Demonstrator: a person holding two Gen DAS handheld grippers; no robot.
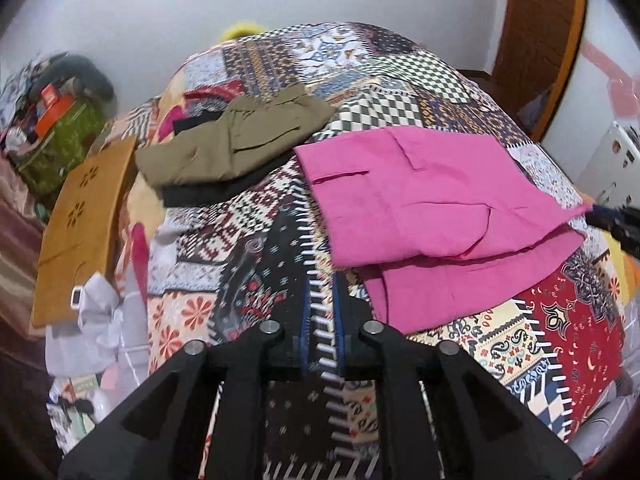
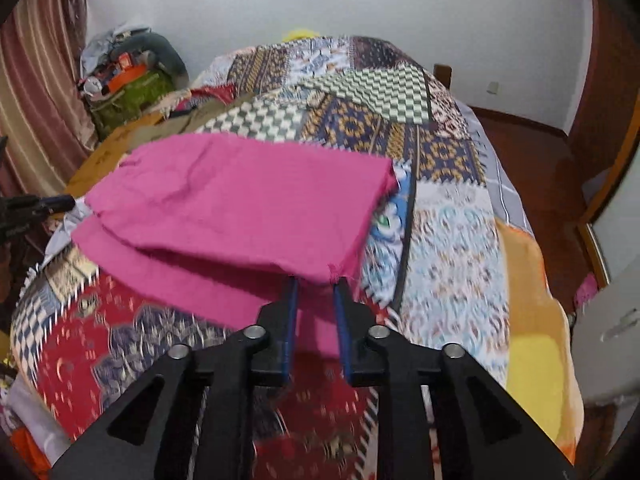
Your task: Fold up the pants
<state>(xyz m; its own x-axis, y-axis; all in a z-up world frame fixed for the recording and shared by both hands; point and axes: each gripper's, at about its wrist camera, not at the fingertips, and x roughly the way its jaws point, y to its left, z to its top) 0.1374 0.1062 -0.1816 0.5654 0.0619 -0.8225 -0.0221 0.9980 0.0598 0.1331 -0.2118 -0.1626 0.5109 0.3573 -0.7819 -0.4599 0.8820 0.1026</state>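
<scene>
Pink pants (image 1: 420,200) lie folded over in layers on the patchwork bed quilt (image 1: 248,240), to the right of my left gripper (image 1: 323,280). That gripper hovers over bare quilt, its jaws slightly apart and holding nothing. In the right wrist view the pink pants (image 2: 240,200) fill the middle, and their near right corner hangs just at the tips of my right gripper (image 2: 316,282). Its jaws stand apart with pink cloth beneath them, and the pads are not pressing on it. The right gripper's fingers (image 1: 616,224) show at the pants' right edge in the left wrist view.
Folded olive pants (image 1: 232,140) rest on a black garment (image 1: 200,196) at the back left of the bed. A wooden board (image 1: 80,220) lies along the left edge, with clutter (image 1: 52,120) beyond it. The floor (image 2: 532,160) is on the right.
</scene>
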